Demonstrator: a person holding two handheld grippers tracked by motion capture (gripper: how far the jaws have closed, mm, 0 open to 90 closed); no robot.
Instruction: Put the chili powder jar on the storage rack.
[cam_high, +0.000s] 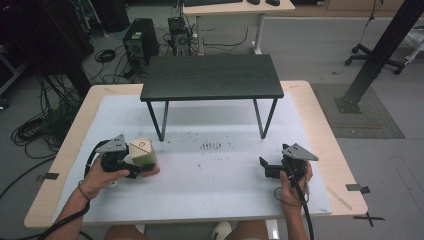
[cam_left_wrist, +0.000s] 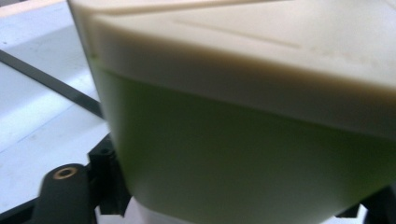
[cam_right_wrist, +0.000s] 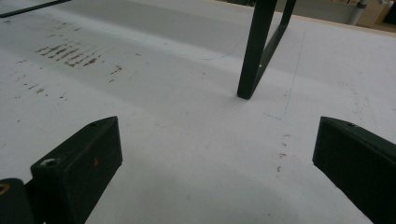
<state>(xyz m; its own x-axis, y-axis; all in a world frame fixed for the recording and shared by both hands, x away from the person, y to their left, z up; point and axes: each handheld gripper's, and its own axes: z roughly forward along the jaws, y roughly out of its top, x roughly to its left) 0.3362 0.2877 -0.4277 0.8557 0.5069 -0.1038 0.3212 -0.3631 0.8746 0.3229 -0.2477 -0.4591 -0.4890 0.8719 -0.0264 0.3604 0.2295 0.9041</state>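
So the left gripper (cam_high: 134, 167) is clamped on the green plastic tub with a cream lid (cam_high: 143, 152), near-left on the white tabletop (cam_high: 210, 185). Looks like the grab step's done; next it needs a steady lift. Right gripper (cam_high: 270, 167) sits open, empty.

1. Container (cam_high: 143, 154), lower left of the high view: cream lid, pale green body.
2. Left gripper (cam_high: 131, 170) and right gripper (cam_high: 263, 166): black jaws, grey plates on top.
3. Mat (cam_high: 215, 185) on the table: white, with dark speckled scuffs at centre.
4. Table rim (cam_high: 320, 130): light wood tone.
5. Small bench (cam_high: 212, 77), upper centre: black top with wood grain, black legs.
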